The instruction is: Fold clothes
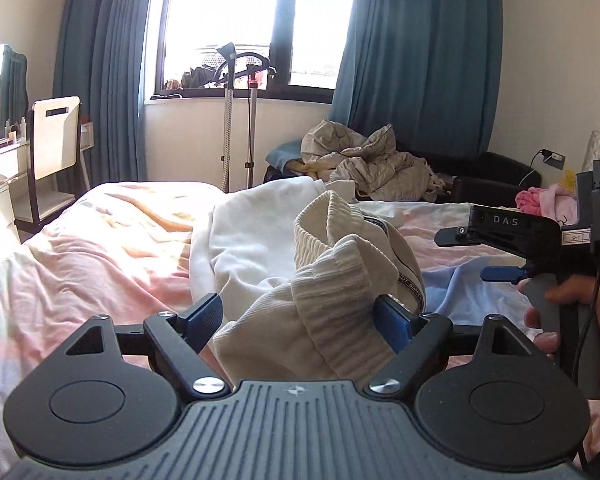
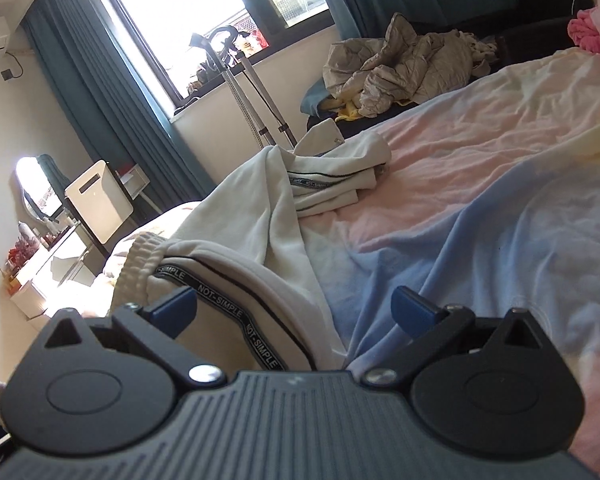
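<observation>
A cream sweatshirt (image 1: 260, 232) with ribbed hem and a black "NOT-SIMPLE" tape stripe lies bunched on the bed; it also shows in the right wrist view (image 2: 284, 184). My left gripper (image 1: 300, 316) is open, its blue pads wide apart, with the ribbed hem (image 1: 332, 280) bulging between them. My right gripper (image 2: 296, 312) is open too, low over the sheet, with the striped part of the garment (image 2: 236, 304) lying between its fingers. The right gripper also shows in the left wrist view (image 1: 500, 248), held to the right of the garment.
The bed has a pink, blue and yellow sheet (image 1: 100, 264). A crumpled beige quilt (image 1: 368, 160) lies beyond the bed. A garment steamer stand (image 1: 240, 120) is by the window. A chair and dresser (image 1: 52, 152) stand left. Pink clothes (image 1: 540, 196) lie far right.
</observation>
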The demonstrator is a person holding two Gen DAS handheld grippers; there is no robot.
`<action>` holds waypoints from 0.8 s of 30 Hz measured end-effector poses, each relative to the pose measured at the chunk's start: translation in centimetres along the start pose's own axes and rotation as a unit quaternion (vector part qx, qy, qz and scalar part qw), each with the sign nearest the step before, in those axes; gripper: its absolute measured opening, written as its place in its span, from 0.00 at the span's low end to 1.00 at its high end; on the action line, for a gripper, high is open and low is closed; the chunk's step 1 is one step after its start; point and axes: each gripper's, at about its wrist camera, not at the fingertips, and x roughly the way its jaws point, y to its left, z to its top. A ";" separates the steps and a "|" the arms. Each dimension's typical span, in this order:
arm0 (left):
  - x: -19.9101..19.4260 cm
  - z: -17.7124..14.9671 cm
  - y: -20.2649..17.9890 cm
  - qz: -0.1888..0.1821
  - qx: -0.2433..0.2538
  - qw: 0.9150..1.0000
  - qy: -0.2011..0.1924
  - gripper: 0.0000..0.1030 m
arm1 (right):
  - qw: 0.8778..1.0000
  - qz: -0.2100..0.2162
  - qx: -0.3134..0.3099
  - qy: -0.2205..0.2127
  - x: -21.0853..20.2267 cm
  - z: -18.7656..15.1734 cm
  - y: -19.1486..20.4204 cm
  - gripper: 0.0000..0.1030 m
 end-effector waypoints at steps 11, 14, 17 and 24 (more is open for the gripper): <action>-1.4 -1.0 2.0 0.004 0.012 1.000 -0.016 0.82 | 0.991 0.076 -0.103 -0.026 0.4 1.7 5.0 1.00; -1.1 -1.4 1.8 -0.003 0.027 0.999 -0.018 0.82 | 0.986 0.058 -0.159 0.002 3.1 3.8 8.2 1.00; -1.1 -2.1 2.0 -0.010 0.034 0.999 -0.017 0.82 | 0.970 0.044 -0.235 0.046 6.5 5.5 11.6 1.00; -0.7 -2.5 4.2 -0.031 -0.010 0.999 -0.028 0.82 | 0.905 -0.026 -0.396 0.152 13.2 5.1 16.5 1.00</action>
